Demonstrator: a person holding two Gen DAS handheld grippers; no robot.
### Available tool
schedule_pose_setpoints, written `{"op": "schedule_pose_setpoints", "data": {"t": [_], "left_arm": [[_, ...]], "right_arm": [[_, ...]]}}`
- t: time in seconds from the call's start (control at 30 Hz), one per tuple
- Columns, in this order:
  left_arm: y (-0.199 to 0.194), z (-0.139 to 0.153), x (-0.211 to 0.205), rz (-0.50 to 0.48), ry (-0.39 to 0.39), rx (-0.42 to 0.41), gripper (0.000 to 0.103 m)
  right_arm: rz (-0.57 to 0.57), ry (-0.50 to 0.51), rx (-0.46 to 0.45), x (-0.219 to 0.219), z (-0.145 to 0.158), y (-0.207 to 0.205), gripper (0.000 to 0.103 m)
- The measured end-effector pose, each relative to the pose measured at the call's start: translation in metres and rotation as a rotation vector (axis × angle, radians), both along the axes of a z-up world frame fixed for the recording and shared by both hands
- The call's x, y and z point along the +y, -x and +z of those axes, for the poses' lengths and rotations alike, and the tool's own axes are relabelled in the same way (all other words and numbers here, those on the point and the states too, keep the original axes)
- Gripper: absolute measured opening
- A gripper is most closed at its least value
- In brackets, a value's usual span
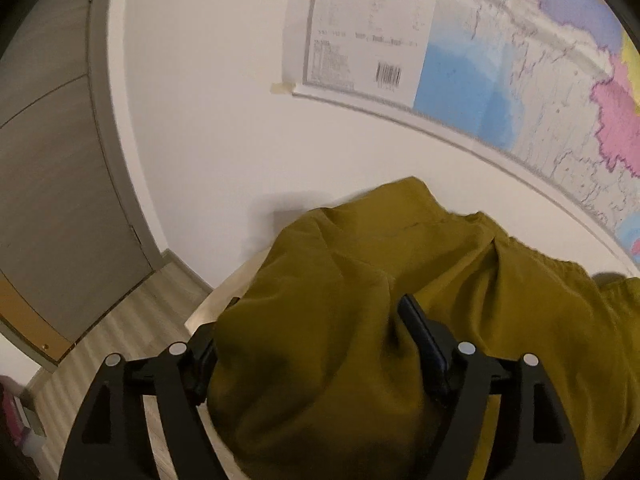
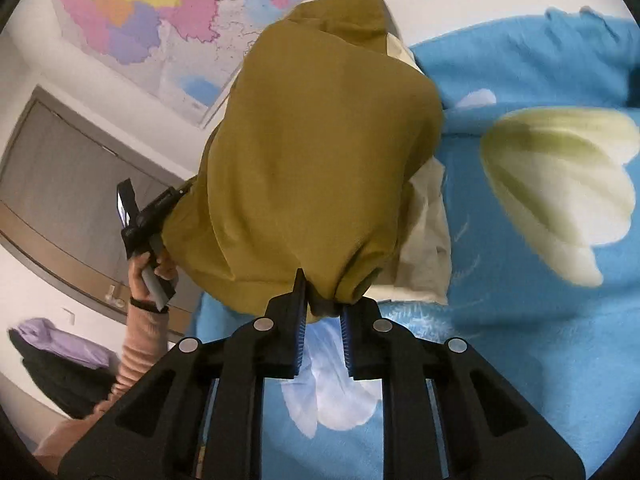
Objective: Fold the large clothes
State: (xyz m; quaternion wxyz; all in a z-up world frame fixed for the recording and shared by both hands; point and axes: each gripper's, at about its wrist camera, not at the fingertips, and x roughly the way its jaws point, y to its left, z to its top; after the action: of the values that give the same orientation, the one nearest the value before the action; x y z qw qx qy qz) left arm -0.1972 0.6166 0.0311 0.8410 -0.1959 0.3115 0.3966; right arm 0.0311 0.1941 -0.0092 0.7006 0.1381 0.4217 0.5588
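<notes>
A large olive-green garment point(image 1: 360, 300) hangs lifted between both grippers. In the left wrist view it drapes over my left gripper point(image 1: 316, 344); the right finger point(image 1: 420, 328) shows, the left one is mostly hidden by cloth, and the jaws stand wide with fabric bunched between them. In the right wrist view the garment point(image 2: 312, 152) hangs in front, and my right gripper point(image 2: 324, 304) is shut on a gathered edge of it. The left gripper point(image 2: 144, 216), held by a hand, shows at the garment's left side.
A blue bedspread with pale flower prints point(image 2: 540, 280) lies below, with a cream cloth point(image 2: 424, 256) on it. A wall map point(image 1: 500, 80) hangs on the white wall. A grey door point(image 1: 52, 184) and wood floor point(image 1: 132, 320) lie to the left. Purple and dark clothes point(image 2: 60, 352) sit low left.
</notes>
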Motion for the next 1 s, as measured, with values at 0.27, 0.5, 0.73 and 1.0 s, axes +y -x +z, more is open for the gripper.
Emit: {"op": "schedule_pose_setpoints", "data": {"t": [0.27, 0.5, 0.73, 1.0], "left_arm": [[0.041, 0.043, -0.044, -0.053, -0.132, -0.13, 0.079], [0.025, 0.041, -0.122, -0.367, -0.13, -0.134, 0.08], [-0.022, 0.014, -0.181, -0.501, -0.114, -0.092, 0.08], [-0.046, -0.01, -0.186, -0.482, -0.1, -0.056, 0.081]], "right_arm": [[-0.021, 0.11, -0.229, -0.013, 0.037, 0.023, 0.037], [-0.091, 0.052, -0.467, -0.032, 0.093, 0.037, 0.055], [-0.044, 0.051, -0.576, 0.066, 0.119, 0.016, 0.052], [-0.048, 0.112, -0.307, 0.105, 0.062, -0.054, 0.052]]}}
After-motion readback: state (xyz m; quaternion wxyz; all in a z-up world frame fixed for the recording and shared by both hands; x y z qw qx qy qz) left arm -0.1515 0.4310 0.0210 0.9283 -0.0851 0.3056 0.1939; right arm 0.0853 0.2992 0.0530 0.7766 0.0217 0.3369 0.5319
